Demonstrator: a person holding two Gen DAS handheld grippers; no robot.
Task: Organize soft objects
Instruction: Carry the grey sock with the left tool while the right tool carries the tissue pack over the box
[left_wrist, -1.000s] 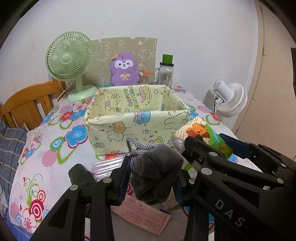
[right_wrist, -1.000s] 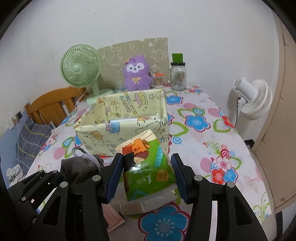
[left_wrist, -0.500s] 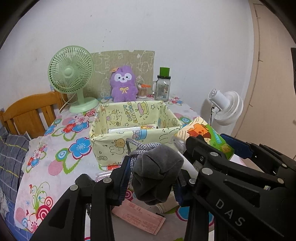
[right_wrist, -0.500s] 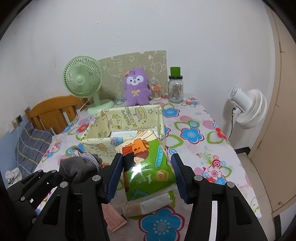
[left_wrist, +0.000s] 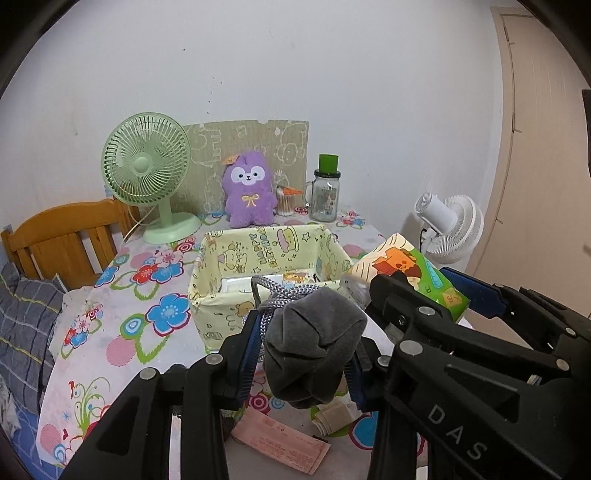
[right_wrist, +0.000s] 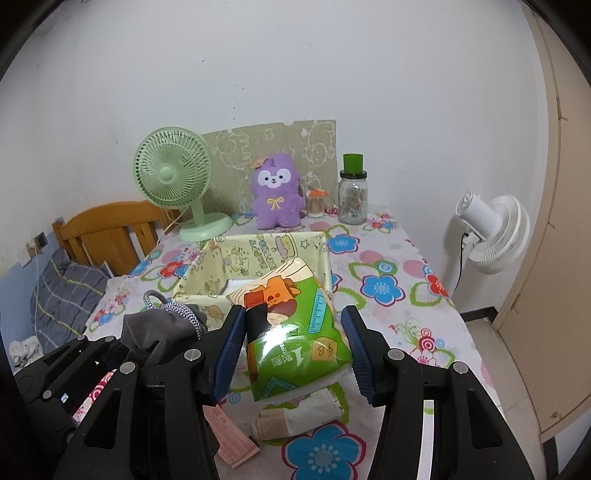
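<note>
Floral table (right_wrist: 406, 258): left hand-held gripper (left_wrist: 301, 350) clamps grey cloth (left_wrist: 314, 343); right hand-held gripper (right_wrist: 291, 345) clamps green pack (right_wrist: 295, 325).

Two fans: one green desk fan (left_wrist: 147, 173), one white fan (left_wrist: 452, 229). One purple plush (left_wrist: 249, 188), one fabric basket (left_wrist: 258, 254), one glass jar (left_wrist: 325, 195), one chair (left_wrist: 66, 236).

Plain white wall (left_wrist: 332, 74) behind. Bench (right_wrist: 388, 266) has a floral cloth. Wooden chair (left_wrist: 62, 236) at its left, with blue plaid bedding (left_wrist: 22, 325) beside it. White fan (right_wrist: 491, 232) on right, beige door (left_wrist: 543, 166) past it.
</note>
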